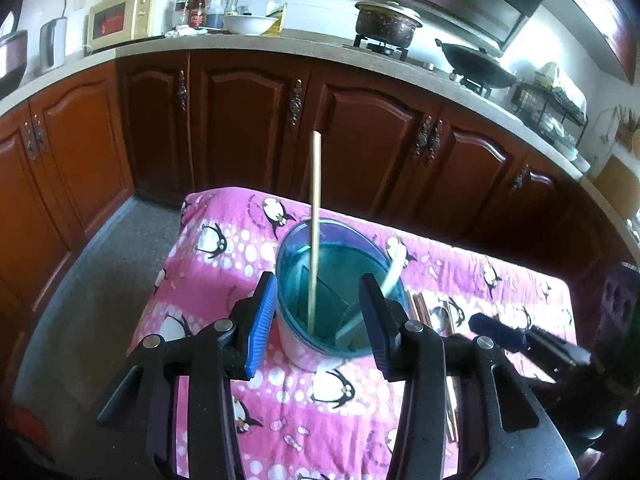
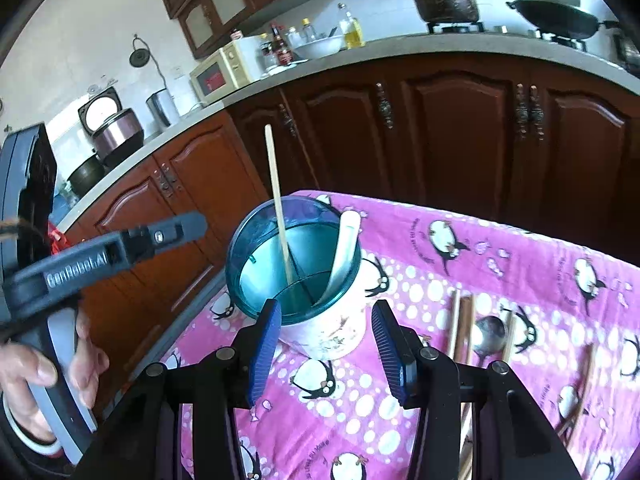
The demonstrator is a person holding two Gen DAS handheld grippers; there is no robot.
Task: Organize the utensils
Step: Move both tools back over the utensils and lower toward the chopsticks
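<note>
A utensil holder with a teal rim (image 1: 285, 248) (image 2: 236, 248) and a white body stands on the pink penguin cloth (image 1: 224, 248) (image 2: 500, 248). One pale wooden chopstick (image 1: 316, 200) (image 2: 276, 184) stands upright in it, and a white spoon (image 1: 394, 272) (image 2: 344, 240) leans on the rim. My left gripper (image 1: 318, 322) is open just in front of the holder, the jaws flanking its near side without touching it. My right gripper (image 2: 328, 346) is open too, a little short of the holder, with nothing held. Loose chopsticks (image 2: 464, 328) and a metal spoon (image 2: 488, 334) lie on the cloth to its right.
Another chopstick (image 2: 580, 392) lies further right on the cloth. In the right wrist view a hand (image 2: 24, 368) holds the left gripper's body (image 2: 120, 248) at the table's left edge. Brown cabinets (image 1: 360, 140) and a counter with pots stand behind the table.
</note>
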